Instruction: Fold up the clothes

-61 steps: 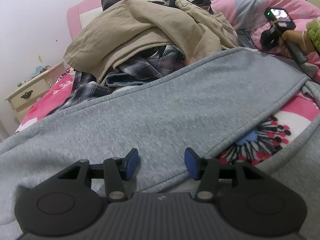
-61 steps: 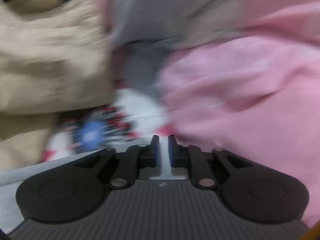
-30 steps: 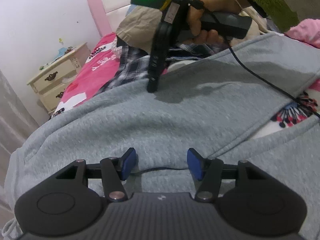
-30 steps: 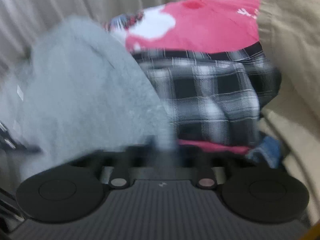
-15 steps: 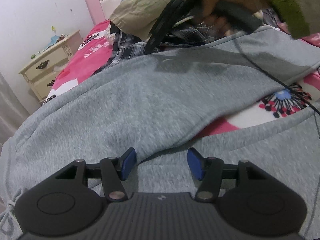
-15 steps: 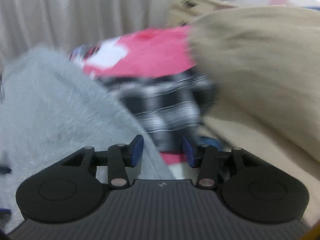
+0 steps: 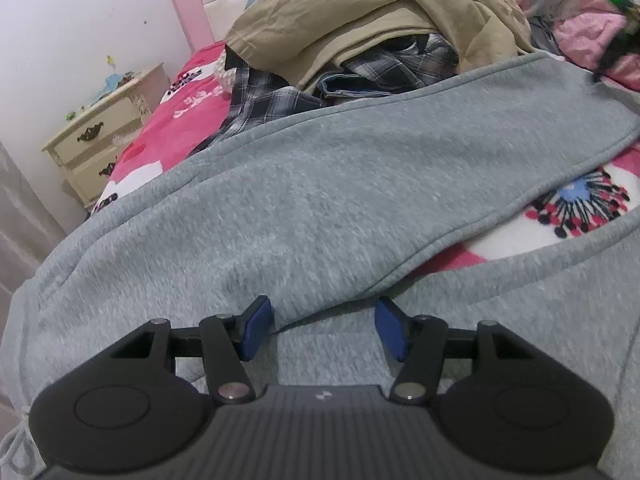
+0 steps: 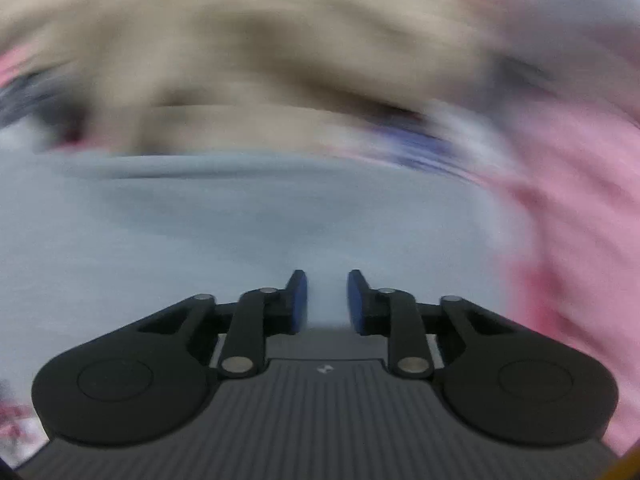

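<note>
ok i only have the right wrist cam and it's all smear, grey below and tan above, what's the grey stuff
observer: a grey fleece garment spread across the bed, one edge lying over a flower-print blanket.
operator: and the tan
observer: a tan garment topping a heap just behind the grey one, with plaid shirts under it.
operator: left gripper got anything
observer: no, the left gripper is open over the grey fabric, nothing pinched between its pads.
</note>
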`<state>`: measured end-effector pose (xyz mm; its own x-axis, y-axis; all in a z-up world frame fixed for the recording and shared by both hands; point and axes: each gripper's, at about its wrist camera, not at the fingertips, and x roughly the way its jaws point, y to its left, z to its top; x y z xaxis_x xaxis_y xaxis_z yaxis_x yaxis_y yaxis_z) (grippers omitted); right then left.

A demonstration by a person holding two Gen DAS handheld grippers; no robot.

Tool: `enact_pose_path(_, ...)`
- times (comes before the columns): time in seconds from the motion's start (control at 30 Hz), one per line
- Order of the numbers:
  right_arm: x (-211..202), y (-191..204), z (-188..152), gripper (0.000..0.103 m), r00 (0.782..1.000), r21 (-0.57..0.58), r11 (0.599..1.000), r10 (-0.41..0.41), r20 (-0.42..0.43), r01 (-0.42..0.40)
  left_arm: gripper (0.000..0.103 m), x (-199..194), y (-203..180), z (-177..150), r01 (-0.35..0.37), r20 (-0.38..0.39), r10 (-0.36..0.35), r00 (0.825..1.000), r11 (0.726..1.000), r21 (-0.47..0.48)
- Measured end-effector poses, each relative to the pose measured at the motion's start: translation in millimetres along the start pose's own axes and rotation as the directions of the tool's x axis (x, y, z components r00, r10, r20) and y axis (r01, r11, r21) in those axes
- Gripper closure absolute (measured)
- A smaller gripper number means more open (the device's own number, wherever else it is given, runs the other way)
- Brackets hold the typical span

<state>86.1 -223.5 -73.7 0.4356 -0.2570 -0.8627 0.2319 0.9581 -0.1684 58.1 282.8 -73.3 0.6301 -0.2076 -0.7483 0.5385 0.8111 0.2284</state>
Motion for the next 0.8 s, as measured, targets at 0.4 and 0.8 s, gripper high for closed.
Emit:
enact_pose_path(0.4,-267,-25,-117,0.084,0.955,0.030,0.993,0.105,0.276,-0.118,0.044,-42,12,16,-0.047,0.131,0.058,0.990,0.995,-0.085)
enact_pose_path(0.8,-232,-73,-180,0.072,0.955,0.326,0.903,0.230,0.187,-0.281,0.043,-90,-130,69,0.367,0.300,-0.389,0.871,0.921,0.130)
